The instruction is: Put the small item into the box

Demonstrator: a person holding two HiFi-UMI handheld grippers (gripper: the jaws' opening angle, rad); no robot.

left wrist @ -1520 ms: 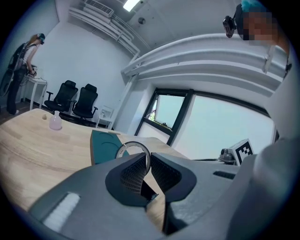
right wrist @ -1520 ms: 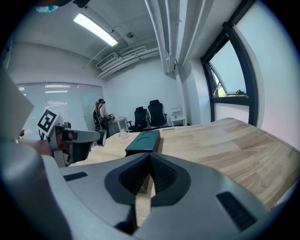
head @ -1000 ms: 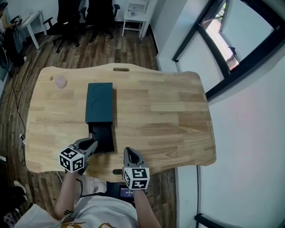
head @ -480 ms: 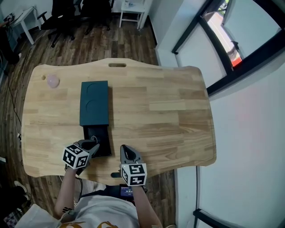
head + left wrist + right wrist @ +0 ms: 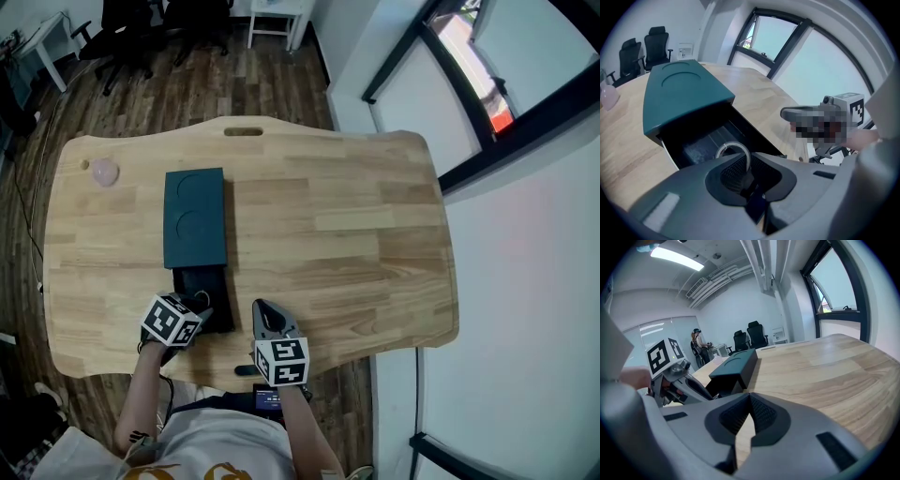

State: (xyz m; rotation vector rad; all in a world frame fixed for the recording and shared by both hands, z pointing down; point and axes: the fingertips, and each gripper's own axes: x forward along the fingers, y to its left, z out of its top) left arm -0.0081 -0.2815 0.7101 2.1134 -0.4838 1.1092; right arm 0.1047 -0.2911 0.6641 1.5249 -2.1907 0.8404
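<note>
A dark teal box (image 5: 194, 217) lies on the wooden table, and its black drawer (image 5: 202, 284) is pulled out toward me. My left gripper (image 5: 199, 302) hangs at the drawer's near end. It is shut on a small silver ring (image 5: 733, 150), which stands up between the pads over the open drawer (image 5: 705, 140). The teal box top (image 5: 679, 93) stretches away behind it. My right gripper (image 5: 263, 310) is just right of the drawer near the table's front edge, shut with nothing in it. From the right gripper view (image 5: 748, 401), the box (image 5: 736, 364) and left gripper (image 5: 675, 376) lie ahead to the left.
A small pale pink object (image 5: 103, 172) sits at the table's far left corner. A handle slot (image 5: 244, 131) is cut near the far edge. Bare tabletop (image 5: 347, 234) spreads to the right of the box. Office chairs and a white desk stand on the floor beyond.
My left gripper has edged to the right, closer over the drawer's near end, still with the ring. The right gripper has barely moved.
</note>
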